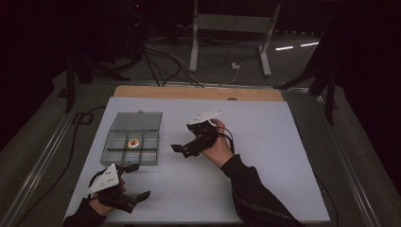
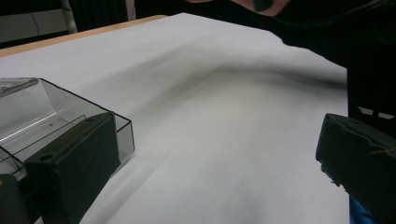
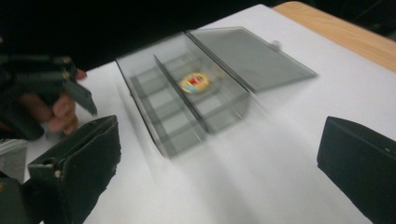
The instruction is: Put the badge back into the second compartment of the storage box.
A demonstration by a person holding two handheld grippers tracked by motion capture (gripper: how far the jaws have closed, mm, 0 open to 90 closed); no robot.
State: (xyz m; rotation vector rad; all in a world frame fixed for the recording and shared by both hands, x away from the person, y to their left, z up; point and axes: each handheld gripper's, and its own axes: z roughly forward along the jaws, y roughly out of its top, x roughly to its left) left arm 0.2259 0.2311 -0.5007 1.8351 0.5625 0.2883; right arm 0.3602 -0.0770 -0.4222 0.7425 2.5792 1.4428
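A: Box (image 1: 132, 138), lid open, sits left of middle on the bench (image 1: 265, 156) from above, a small round yellow piece (image 1: 134, 143) inside. Left gripper (image 1: 135, 182) and right gripper (image 1: 182, 147) both spread, empty.

B: Left gripper view: box corner (image 2: 70, 116) just beside one jaw. A careless swing could shove it.

A: Right gripper view is blurred; box (image 3: 196, 98) well ahead, so a hurried grab might miss.

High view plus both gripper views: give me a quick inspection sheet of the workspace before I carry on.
Surface: white table sheet, wooden edge at the far side.
Job's things: clear compartment box, lid open flat; one small round yellow item inside.
Clutter: nothing seen.
Grippers: left gripper open, empty, near the box's front corner; right gripper open, empty, right of the box.
Cables: several on the floor behind the table.
Surroundings: dark room, white stand frame.
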